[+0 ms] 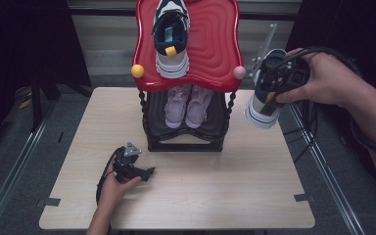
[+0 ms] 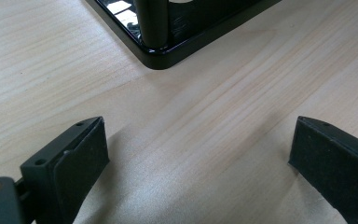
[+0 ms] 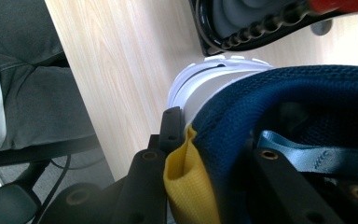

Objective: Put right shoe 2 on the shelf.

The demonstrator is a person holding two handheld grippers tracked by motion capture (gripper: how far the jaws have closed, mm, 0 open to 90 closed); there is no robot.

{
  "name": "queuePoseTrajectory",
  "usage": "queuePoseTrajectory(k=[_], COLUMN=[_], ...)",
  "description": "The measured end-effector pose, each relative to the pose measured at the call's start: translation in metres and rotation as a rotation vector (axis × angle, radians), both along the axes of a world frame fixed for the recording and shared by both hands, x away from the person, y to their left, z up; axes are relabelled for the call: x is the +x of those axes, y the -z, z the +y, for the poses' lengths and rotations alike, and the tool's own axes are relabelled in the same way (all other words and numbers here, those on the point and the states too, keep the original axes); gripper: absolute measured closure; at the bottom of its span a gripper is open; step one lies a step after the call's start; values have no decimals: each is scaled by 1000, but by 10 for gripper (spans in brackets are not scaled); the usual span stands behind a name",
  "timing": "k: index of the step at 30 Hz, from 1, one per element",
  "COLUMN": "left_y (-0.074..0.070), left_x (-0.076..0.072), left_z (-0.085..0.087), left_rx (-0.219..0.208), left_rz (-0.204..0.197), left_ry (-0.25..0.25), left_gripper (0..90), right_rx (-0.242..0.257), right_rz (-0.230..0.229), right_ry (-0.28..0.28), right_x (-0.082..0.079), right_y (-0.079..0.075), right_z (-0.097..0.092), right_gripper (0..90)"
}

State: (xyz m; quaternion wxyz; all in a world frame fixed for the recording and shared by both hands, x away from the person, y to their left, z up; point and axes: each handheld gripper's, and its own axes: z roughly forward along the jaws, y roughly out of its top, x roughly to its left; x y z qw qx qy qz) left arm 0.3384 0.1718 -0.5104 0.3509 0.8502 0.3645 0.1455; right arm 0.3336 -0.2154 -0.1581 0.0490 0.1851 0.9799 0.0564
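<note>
The right gripper (image 1: 273, 90) has its jaws clamped on the heel collar of a navy-and-white sneaker (image 1: 264, 105), held in the air beside the red top shelf (image 1: 215, 44) of the shoe rack (image 1: 186, 137), where its mate (image 1: 172, 39) already sits. Recommended: lift clear of the pink corner knob (image 1: 239, 72), then set it parallel to the mate, sole flat. The left gripper (image 1: 136, 169) rests on the table (image 1: 225, 196), jaws wide apart and empty.

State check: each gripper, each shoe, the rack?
Right gripper: shut on the heel collar of a navy-and-white sneaker, held in the air beside the rack.
Left gripper: open, holding nothing, low over the wooden table.
Matching sneaker: lying on the red top shelf.
Pale pink shoe pair: side by side on the black lower shelf.
</note>
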Motion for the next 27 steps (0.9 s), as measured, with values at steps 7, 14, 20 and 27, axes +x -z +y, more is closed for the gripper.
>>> queuePoseTrajectory(k=[7, 14, 20, 27], left_y=[0, 0, 0, 0], left_x=[0, 0, 0, 0], left_z=[0, 0, 0, 0], left_rx=[0, 0, -1, -1], left_rz=[0, 0, 0, 0], left_ry=[0, 0, -1, 0], left_gripper=[36, 36, 36, 36], right_rx=[-13, -46, -43, -45], right_rz=[-50, -90, -134, -177], right_ry=[-2, -28, -58, -115], right_x=[0, 1, 4, 14], right_y=[-30, -54, -70, -78], right_z=[8, 23, 38, 63], right_gripper=[745, 744, 745, 745])
